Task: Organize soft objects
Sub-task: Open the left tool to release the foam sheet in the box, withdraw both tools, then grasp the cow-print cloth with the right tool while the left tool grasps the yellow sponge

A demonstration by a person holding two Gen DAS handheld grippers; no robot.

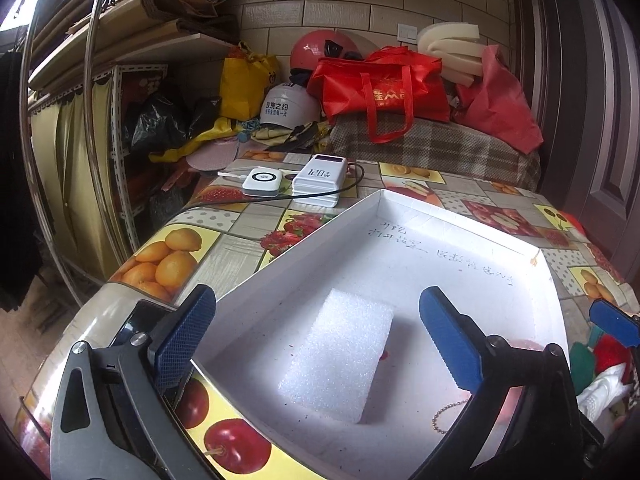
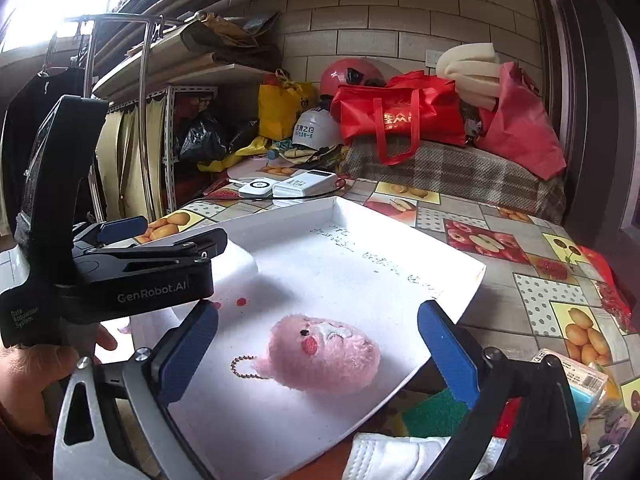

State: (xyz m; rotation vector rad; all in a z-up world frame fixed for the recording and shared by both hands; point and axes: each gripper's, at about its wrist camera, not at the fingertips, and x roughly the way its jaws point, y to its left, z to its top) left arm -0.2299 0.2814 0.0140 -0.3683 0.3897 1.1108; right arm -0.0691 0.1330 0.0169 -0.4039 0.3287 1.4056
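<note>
A white shallow box (image 1: 400, 216) lies on the fruit-print table. A white foam block (image 1: 340, 354) lies inside it, between the fingers of my left gripper (image 1: 320, 340), which is open and empty just above it. In the right wrist view a pink plush toy (image 2: 324, 354) with a bead chain (image 2: 242, 366) lies in the same box (image 2: 360, 248). My right gripper (image 2: 320, 354) is open around the plush without holding it. The left gripper's body (image 2: 120, 276) shows at the left of that view, hiding the foam block.
Two white power banks (image 1: 316, 178) with a black cable sit at the table's far edge. A green sponge (image 2: 436, 414), white cloth (image 2: 400, 456) and a packaged item (image 2: 576, 384) lie by the box's near right side. Red bags (image 1: 384, 88) and helmets crowd the back.
</note>
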